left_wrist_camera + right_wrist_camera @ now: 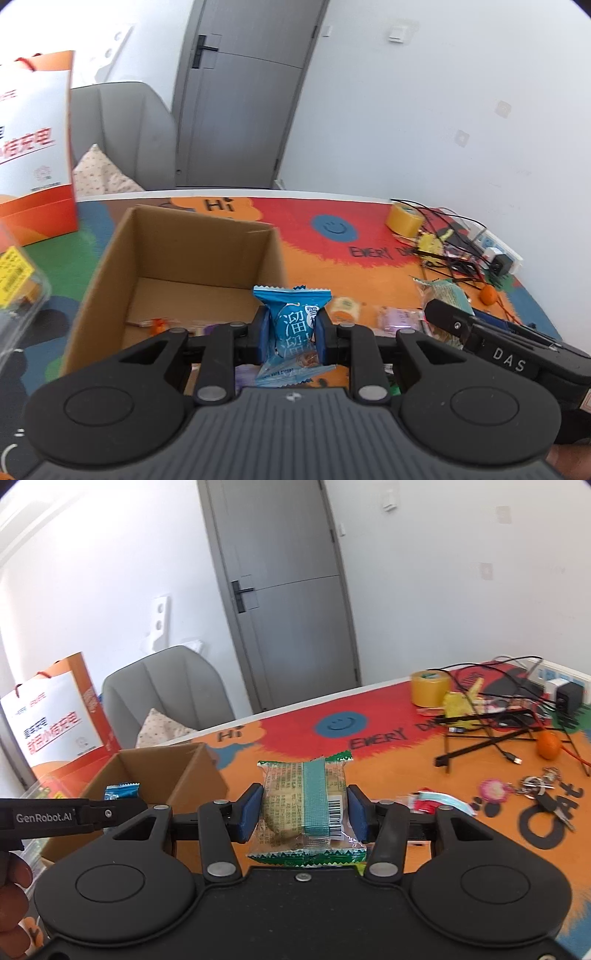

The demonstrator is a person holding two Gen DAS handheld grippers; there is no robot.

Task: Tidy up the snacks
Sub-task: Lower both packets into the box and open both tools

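The blue crinkle-edged snack packet (295, 325), printed with white Chinese characters, is clamped upright in the left tool (291, 330), just beside the open brown cardboard box (110, 258) lying ahead-left. The right tool (304, 812), farther from it, is clamped on the green-edged clear wrapped biscuit (306, 805). "GenRobot.AI" is read on the left tool's side.

box floor (192, 295): near part hidden | bag (33, 147): cropped, text perhaps unreadable

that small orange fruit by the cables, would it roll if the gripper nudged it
Probably yes: the orange fruit looks round and sits loose on the flat table mat. The black cables beside it might stop it early. Its skin looks smooth, so flat pads could slip off it.
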